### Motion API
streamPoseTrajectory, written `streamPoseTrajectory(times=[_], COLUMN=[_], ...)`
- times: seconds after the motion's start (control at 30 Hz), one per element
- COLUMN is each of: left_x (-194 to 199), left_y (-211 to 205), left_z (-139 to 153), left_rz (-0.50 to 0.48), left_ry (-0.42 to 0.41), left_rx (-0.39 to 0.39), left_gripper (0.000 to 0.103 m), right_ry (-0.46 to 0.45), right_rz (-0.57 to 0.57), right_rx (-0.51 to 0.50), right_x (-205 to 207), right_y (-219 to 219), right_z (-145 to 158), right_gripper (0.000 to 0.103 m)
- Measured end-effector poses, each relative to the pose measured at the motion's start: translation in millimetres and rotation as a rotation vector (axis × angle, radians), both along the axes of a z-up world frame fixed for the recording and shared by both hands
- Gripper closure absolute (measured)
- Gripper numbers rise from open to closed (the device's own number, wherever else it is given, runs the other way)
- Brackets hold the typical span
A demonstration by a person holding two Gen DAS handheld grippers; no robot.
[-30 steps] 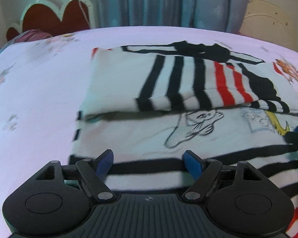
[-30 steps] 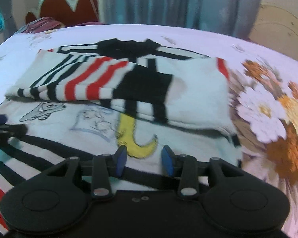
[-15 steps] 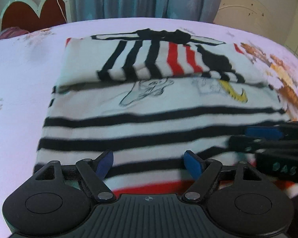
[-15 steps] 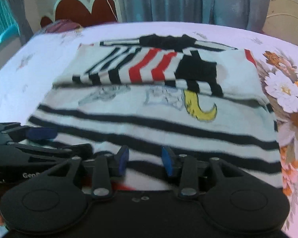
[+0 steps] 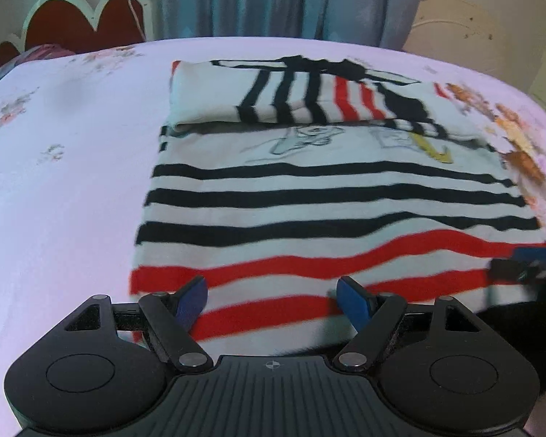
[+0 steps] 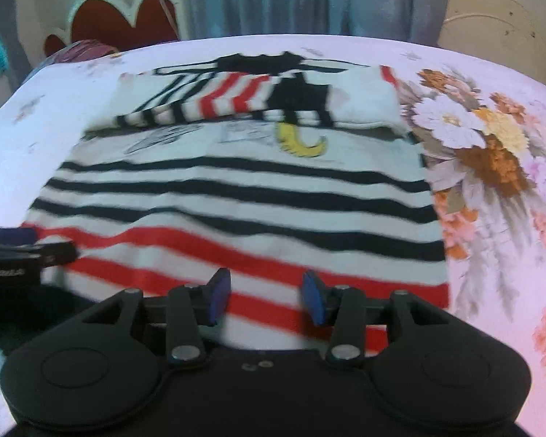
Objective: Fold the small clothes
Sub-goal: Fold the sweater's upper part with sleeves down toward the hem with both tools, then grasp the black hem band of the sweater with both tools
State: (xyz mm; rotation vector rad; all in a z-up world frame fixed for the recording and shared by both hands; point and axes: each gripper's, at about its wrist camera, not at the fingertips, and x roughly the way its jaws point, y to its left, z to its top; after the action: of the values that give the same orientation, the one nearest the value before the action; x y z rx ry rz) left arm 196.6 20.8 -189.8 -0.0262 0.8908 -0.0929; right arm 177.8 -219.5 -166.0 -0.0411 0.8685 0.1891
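**Both grippers over the near hem of the striped shirt**

We see a white knit shirt with black and red stripes (image 5: 331, 196) lying flat on a pale pink bedsheet printed with orange and white flowers (image 6: 491, 138). Its far part is already doubled over: the folded sleeves (image 5: 302, 98) lie across the chest, just above a cartoon print and a yellow crescent shape (image 6: 302, 142). Black stripes run across the middle; red stripes fill the near end.

Our left gripper (image 5: 273, 300) hangs over the near left part of the shirt, blue pads spread wide, only the red-striped cloth showing in the gap below; nothing is pinched.

Our right gripper (image 6: 265, 296) hangs over the near hem, toward the right side. Its jaws are opening, with the gap narrower than the left's, and no cloth is caught between the pads.

Each gripper shows at the edge of the other's view, blurred.

At the far end stand a red headboard with a scalloped white rim (image 5: 83, 25) and grey-blue curtains (image 5: 280, 0).
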Motion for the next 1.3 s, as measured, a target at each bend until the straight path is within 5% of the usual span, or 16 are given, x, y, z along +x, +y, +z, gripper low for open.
streamPoseTrajectory(times=[0.17,0.57,0.67,0.9,1.0,1.13,1.3], left_x=[-18,-68,-74,-78,-81,-84,-83], left_y=[-9,24,42,48,51,50,49], left_z=[-10,-6,-10,-7,-8,-7,-6], left_rz=[-0.057,-0.011,0.055,0.077,0.088,0.076,0.059], left_ry=[0.013,-0.006,0.023,0.037,0.057,0.071,0.111], left_rx=[0.053,0.096,0.022,-0.002,-0.048,-0.088,-0.176], left_gripper=[0.026,0.026,0.026,0.026,0.026,0.040,0.082], right_ry=[0.023,0.017,0.013,0.026,0.035,0.058,0.080], right_rz=[0.050,-0.074,-0.090,-0.105,-0.158,-0.184,-0.184], right_rx=[-0.068,-0.121,-0.131,-0.143,-0.131,-0.069,0.013], right_x=[-18,-53,-60,-69,-74,-76,-77], right_y=[17,-38,-42,-50,-63,-72,-73], right_z=[-14,-17,-17,-14,-14,-16,-16], right_gripper=[0.060,0.059,0.059,0.058,0.043,0.047,0.071])
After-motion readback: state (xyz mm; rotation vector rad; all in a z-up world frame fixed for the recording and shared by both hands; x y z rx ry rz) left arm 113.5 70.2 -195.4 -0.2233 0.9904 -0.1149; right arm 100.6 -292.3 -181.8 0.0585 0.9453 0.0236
